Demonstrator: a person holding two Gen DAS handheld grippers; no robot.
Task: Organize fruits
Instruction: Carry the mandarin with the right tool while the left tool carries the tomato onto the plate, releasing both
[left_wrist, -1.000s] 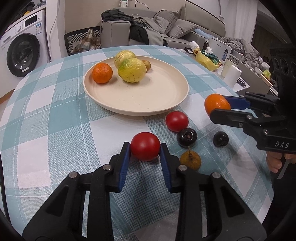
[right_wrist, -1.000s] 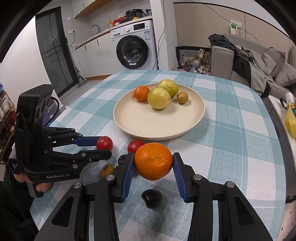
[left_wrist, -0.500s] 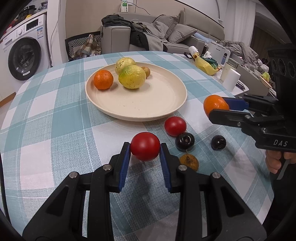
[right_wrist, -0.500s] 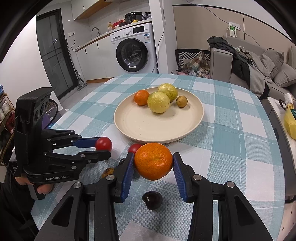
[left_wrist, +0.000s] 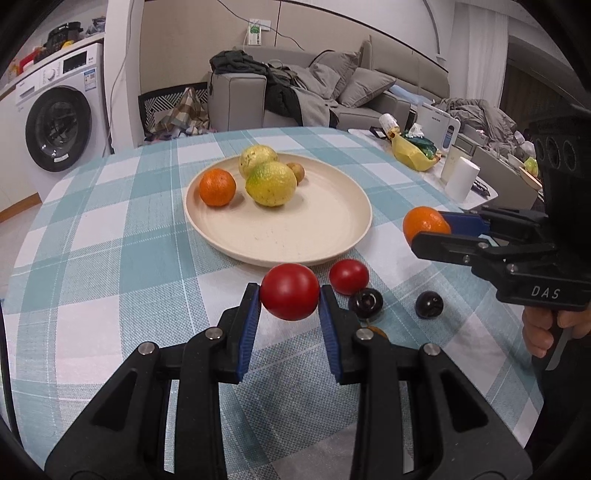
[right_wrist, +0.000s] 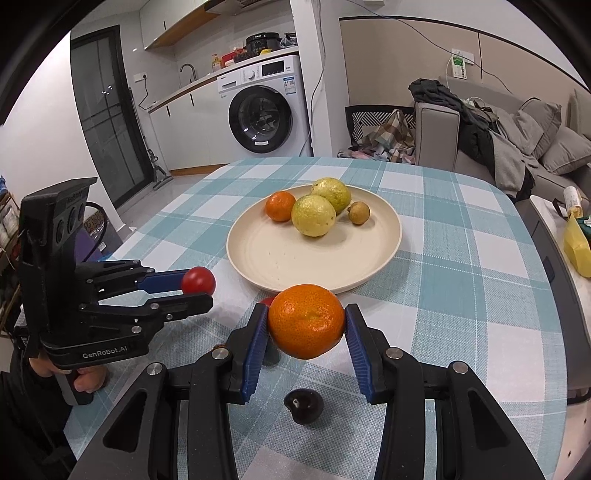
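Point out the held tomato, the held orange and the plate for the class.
tomato (left_wrist: 290, 291): left wrist view, centre of its red skin.
orange (right_wrist: 306, 320): right wrist view, middle of its peel.
plate (right_wrist: 395, 236): right wrist view, right rim.

Checked teal-and-white tablecloth (left_wrist: 110, 258) runs under and out ahead of the claw. Way past it to the front-left there's a white washing machine (left_wrist: 55, 122), and straight ahead a grey sofa (left_wrist: 332, 92) piled with clothes and cushions. Off to the front-right sits a white cylinder cup (left_wrist: 461, 177) beside a yellow bag (left_wrist: 410, 155).
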